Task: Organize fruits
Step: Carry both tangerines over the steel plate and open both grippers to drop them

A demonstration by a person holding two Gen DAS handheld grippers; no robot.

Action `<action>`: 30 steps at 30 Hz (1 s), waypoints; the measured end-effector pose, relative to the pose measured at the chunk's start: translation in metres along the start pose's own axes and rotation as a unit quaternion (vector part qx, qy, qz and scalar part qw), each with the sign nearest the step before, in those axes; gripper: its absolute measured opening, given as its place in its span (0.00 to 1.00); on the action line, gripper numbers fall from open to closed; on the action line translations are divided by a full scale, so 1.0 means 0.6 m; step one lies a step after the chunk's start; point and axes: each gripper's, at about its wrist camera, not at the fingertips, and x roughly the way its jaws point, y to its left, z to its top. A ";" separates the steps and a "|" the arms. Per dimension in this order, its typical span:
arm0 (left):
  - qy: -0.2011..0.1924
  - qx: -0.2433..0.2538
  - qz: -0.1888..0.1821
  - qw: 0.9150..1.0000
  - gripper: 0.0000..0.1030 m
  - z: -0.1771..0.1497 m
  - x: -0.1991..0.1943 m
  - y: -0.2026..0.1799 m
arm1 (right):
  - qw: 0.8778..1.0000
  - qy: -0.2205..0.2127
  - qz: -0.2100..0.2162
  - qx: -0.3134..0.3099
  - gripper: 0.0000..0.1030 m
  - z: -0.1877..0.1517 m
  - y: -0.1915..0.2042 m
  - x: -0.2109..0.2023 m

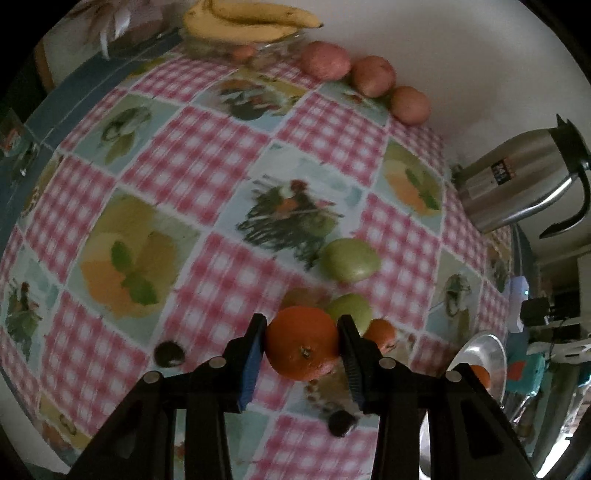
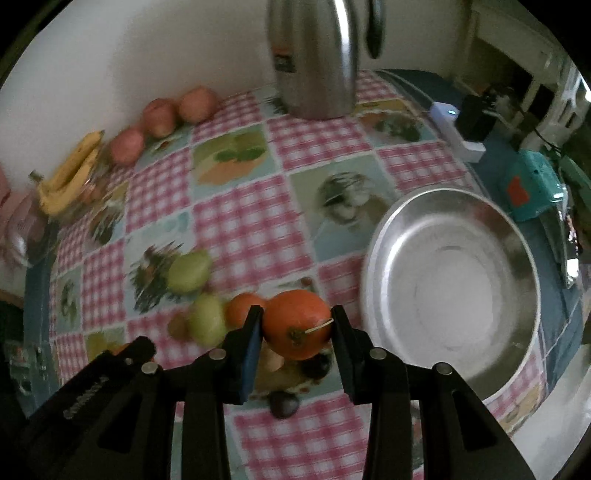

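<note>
Your left tongs (image 1: 301,345) are clamped on an orange (image 1: 301,349), both pads pressed against its sides, held just above the counter (image 1: 207,155). Your right tongs (image 2: 297,326) are squeezed on a second orange (image 2: 297,324) the same way, just beside the metal bowl (image 2: 452,280).

Fruit count from the left wrist view: two green apples (image 1: 349,260), three red apples (image 1: 372,75) lined up along the wall, one bunch of bananas (image 1: 247,20) on a glass dish, plus another orange (image 1: 382,334) on the cloth behind the right pad. There's one steel thermos jug (image 1: 524,177).

The right wrist view gives you the whole bowl interior, nothing in it, while the left view only catches a sliver of its rim with an orange shape in front. The right view also shows a dark round fruit (image 2: 283,404) under the tongs; too blurry to name it.
</note>
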 end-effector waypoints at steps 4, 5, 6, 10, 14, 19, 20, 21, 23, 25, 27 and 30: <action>-0.003 0.016 -0.004 1.000 0.41 -0.005 0.004 -0.030 | 0.999 0.007 -0.018 0.032 0.37 0.026 -0.048 0.009; -0.004 0.022 -0.005 1.000 0.41 -0.007 0.006 -0.041 | 0.999 0.009 -0.019 0.040 0.37 0.029 -0.057 0.010; -0.006 0.029 -0.005 1.000 0.41 -0.009 0.008 -0.053 | 0.998 0.010 -0.019 0.051 0.37 0.033 -0.070 0.011; -0.007 0.055 -0.016 0.998 0.41 -0.028 0.010 -0.099 | 0.995 0.009 -0.037 0.094 0.37 0.044 -0.135 0.009; -0.006 0.099 -0.030 0.995 0.41 -0.057 0.011 -0.152 | 0.991 0.010 -0.064 0.121 0.37 0.048 -0.187 0.007; 0.000 0.161 -0.043 0.986 0.41 -0.097 0.019 -0.214 | 0.985 0.011 -0.078 0.156 0.37 0.047 -0.250 0.001; 0.000 0.170 -0.045 0.984 0.41 -0.105 0.021 -0.224 | 0.984 0.011 -0.081 0.161 0.37 0.046 -0.260 -0.001; -0.001 0.183 -0.044 0.982 0.41 -0.114 0.024 -0.236 | 0.982 0.010 -0.085 0.168 0.37 0.046 -0.273 -0.003; 0.002 0.198 -0.045 0.979 0.41 -0.127 0.030 -0.250 | 0.980 0.009 -0.091 0.179 0.37 0.044 -0.289 -0.006; 0.011 0.209 -0.044 0.977 0.41 -0.139 0.041 -0.258 | 0.977 0.008 -0.092 0.190 0.37 0.042 -0.306 -0.008; 0.016 0.220 -0.041 0.975 0.41 -0.151 0.050 -0.267 | 0.976 0.010 -0.089 0.199 0.37 0.040 -0.318 -0.007; 0.019 0.239 -0.036 0.970 0.41 -0.167 0.061 -0.281 | 0.974 0.021 -0.091 0.208 0.37 0.036 -0.333 0.001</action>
